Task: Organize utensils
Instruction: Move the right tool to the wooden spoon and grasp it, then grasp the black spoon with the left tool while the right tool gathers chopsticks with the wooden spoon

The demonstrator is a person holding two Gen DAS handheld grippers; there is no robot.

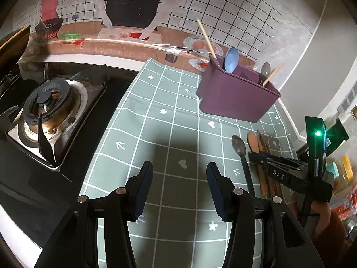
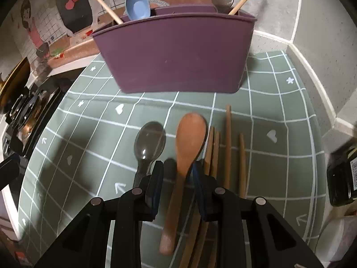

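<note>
Straddling the wooden spoon handle with the right gripper, jaws partly open, not clamping yet by the look of it. Probably worth closing squarely on the handle and lifting straight up toward the purple holder just beyond. Crowding it: grey spoon on the left, chopsticks on the right. Idling over the checkered desk, left gripper, jaws wide open, holding nothing.
</note>
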